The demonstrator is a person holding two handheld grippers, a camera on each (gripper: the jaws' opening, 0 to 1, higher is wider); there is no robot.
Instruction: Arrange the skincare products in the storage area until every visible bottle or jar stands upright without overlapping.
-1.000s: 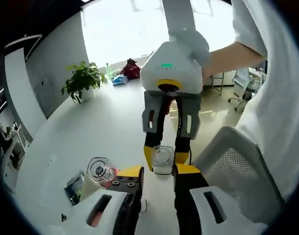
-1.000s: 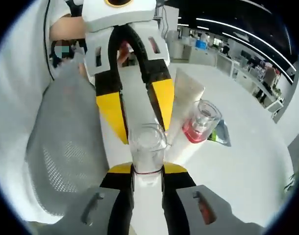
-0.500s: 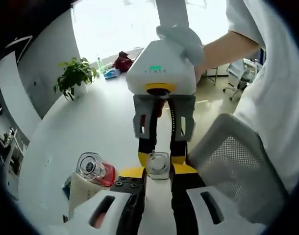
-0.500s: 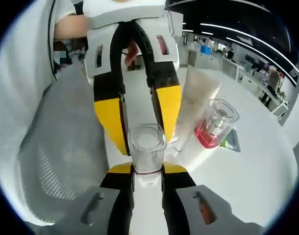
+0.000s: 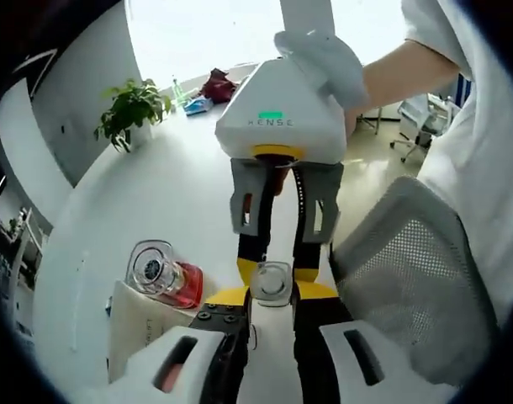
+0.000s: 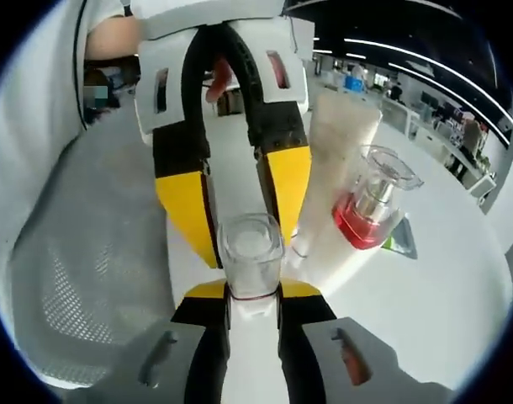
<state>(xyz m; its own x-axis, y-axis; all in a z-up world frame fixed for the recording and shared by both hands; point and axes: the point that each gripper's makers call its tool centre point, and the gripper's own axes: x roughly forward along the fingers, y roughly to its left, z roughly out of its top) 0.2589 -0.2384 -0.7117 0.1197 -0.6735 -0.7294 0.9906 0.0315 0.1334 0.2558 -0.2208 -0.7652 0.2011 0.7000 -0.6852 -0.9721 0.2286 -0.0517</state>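
Between the two tools, over the white counter (image 5: pixel 147 210), a small clear square-capped bottle (image 6: pixel 251 257) with a white body is pinched by the right tool (image 6: pixel 252 290), jaws closed tight on it. Left tool (image 5: pixel 272 296) faces it from the opposite side, yellow-tipped jaws spread wide either side of the cap, not gripping. Bottle's lower body hidden by the jaws. Just beside: a clear-capped bottle with red liquid (image 5: pixel 162 274), lying tilted on a white tube (image 6: pixel 341 160). Grey mesh chair (image 5: pixel 408 269) near.
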